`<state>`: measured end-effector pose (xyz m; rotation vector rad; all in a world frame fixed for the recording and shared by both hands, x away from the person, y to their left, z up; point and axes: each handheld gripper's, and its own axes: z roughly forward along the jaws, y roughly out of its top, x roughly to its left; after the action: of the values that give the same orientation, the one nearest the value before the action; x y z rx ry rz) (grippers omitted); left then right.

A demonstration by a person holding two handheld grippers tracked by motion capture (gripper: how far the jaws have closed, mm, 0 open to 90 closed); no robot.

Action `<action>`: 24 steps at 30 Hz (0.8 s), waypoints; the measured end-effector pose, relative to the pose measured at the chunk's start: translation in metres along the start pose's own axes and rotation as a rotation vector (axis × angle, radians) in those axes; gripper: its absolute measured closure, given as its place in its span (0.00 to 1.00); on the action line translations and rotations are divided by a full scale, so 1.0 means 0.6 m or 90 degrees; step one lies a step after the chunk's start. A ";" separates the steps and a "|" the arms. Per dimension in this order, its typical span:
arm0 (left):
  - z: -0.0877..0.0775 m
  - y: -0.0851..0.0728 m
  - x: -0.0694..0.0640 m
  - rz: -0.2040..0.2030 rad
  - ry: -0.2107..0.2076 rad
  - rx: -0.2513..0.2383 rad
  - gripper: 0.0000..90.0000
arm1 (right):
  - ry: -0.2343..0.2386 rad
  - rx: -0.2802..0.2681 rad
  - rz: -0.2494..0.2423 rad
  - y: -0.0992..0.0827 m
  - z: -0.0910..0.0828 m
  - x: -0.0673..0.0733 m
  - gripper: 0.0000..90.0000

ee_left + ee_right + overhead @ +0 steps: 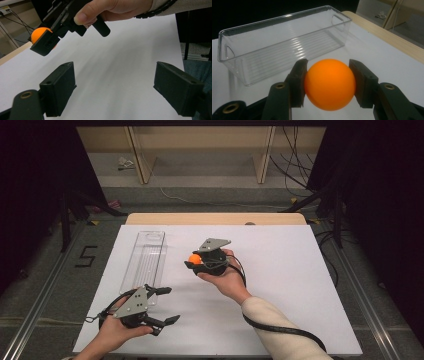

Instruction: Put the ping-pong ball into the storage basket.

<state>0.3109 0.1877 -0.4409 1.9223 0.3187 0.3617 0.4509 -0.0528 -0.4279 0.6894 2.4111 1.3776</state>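
Orange ball in my right claw, above the desk.
My right claw (329,85) grips the orange ball (330,83) beside the clear bin (262,50); my left claw (120,90) is wide open, holding nothing.

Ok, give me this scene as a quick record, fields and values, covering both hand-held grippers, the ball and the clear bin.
left hand-held gripper: open, nothing between its jaws, near the bin's close end
right hand-held gripper: shut on the orange ball, held to the right of the bin
orange ball: clamped between the two jaws, not in the bin
clear plastic bin: empty, long, upright on the white sheet
white sheet: covers the table top
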 end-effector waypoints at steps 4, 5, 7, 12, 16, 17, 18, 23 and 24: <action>0.000 0.000 0.000 -0.001 0.000 0.001 0.19 | 0.006 -0.003 -0.005 0.005 0.003 0.003 0.57; 0.000 0.000 0.000 -0.001 0.000 0.001 0.19 | 0.007 -0.003 -0.005 0.006 0.004 0.004 0.57; 0.000 0.000 0.000 -0.001 0.000 0.001 0.19 | 0.009 -0.004 -0.006 0.009 0.006 0.005 0.57; 0.000 0.000 0.000 0.000 0.000 0.001 0.19 | 0.012 -0.004 -0.009 0.013 0.009 0.008 0.57; 0.000 0.000 0.000 0.001 0.000 0.002 0.19 | 0.014 -0.004 -0.011 0.016 0.012 0.010 0.57; 0.000 0.000 0.000 0.001 0.000 0.003 0.19 | 0.014 -0.004 -0.011 0.017 0.012 0.011 0.57; 0.000 0.000 -0.001 0.001 0.000 0.002 0.19 | 0.015 -0.004 -0.012 0.017 0.013 0.011 0.57; 0.000 0.000 0.000 0.003 0.001 0.003 0.19 | 0.017 -0.005 -0.014 0.022 0.016 0.014 0.57; 0.000 0.000 0.000 0.003 0.001 0.003 0.19 | 0.018 -0.006 -0.014 0.023 0.016 0.014 0.57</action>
<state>0.3108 0.1874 -0.4411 1.9274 0.3158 0.3657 0.4519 -0.0354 -0.4209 0.6425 2.4257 1.3976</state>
